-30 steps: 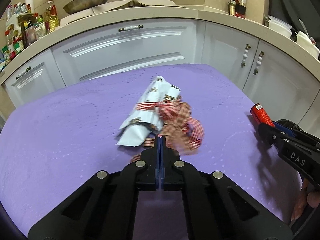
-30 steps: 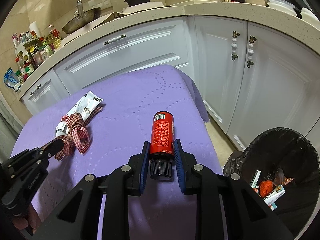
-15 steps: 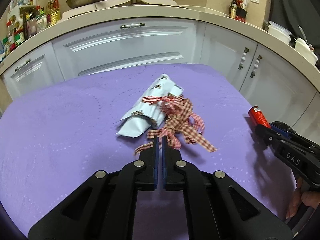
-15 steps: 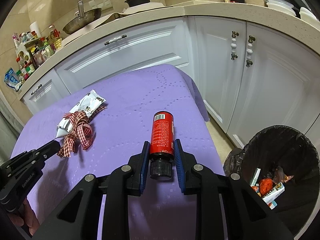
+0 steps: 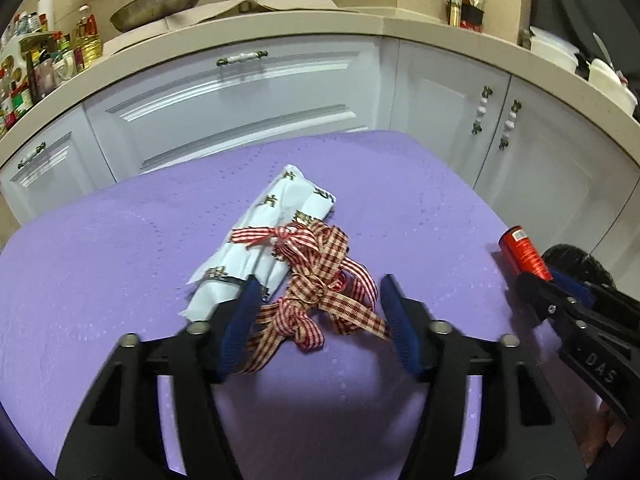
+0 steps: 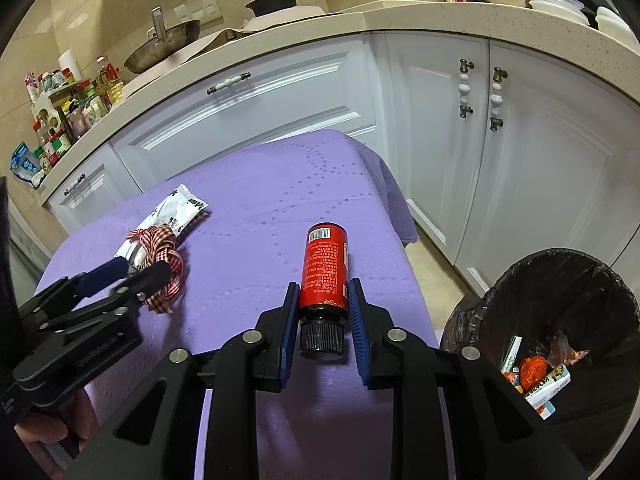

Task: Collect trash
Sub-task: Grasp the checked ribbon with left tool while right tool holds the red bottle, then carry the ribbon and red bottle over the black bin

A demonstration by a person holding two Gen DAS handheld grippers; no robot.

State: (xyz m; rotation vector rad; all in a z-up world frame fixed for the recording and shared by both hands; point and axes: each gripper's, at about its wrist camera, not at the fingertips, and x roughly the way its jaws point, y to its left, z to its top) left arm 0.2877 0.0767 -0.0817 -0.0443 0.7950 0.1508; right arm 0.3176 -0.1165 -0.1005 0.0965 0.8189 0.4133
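A tangle of red-and-white checked ribbon (image 5: 320,284) lies on the purple table cover (image 5: 100,264), tied around a white printed wrapper (image 5: 272,232). My left gripper (image 5: 316,294) is over the ribbon with its jaws opening; the ribbon lies between the blue pads (image 5: 240,320) without being pressed. In the right wrist view the same ribbon (image 6: 166,256) and wrapper (image 6: 172,212) sit at the left with the left gripper (image 6: 136,270) on them. My right gripper (image 6: 322,300) is shut on a red bottle (image 6: 325,268) with a black cap, held above the cover.
A black-lined trash bin (image 6: 560,276) stands on the floor right of the table, with several wrappers inside. White kitchen cabinets (image 5: 248,104) and a counter with pans and bottles curve behind. The table edge (image 6: 404,248) drops off near the bottle.
My left gripper went from shut to open and moved forward over the ribbon, which now lies flat between its fingers. The right gripper and red bottle stayed still.
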